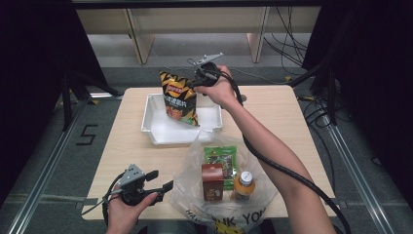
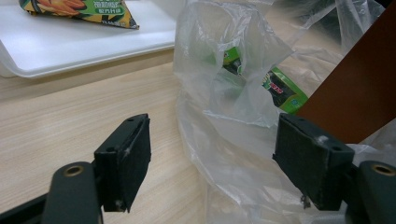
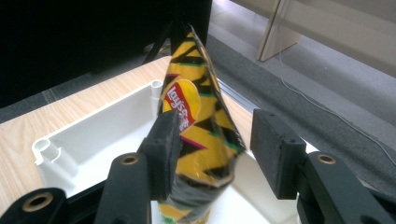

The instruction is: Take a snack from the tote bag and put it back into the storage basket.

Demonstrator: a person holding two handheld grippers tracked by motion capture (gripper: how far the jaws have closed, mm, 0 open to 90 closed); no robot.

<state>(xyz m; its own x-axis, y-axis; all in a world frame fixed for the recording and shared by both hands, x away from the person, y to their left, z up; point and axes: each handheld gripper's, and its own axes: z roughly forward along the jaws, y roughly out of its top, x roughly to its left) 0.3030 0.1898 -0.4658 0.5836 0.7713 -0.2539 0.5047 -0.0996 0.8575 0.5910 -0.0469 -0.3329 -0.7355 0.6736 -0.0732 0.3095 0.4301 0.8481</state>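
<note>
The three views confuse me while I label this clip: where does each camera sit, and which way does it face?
High view: above the table's near side, facing forward and down; both forearms, left gripper, right gripper.
Left gripper view: rides that gripper, facing the plastic bag; open jaws.
Right gripper view: faces the chip bag between its jaws.
Shared: chip bag, white tray.

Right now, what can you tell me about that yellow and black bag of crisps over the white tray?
The bag of crisps is glossy foil, yellow with black zigzags and a red Lay's logo. It looks sealed and puffy, standing upright and a little tilted in the white tray. The right tongs straddle its top edge with the jaws apart: one pad lies against the bag, the other stands clear, so it is not squeezed.
</note>
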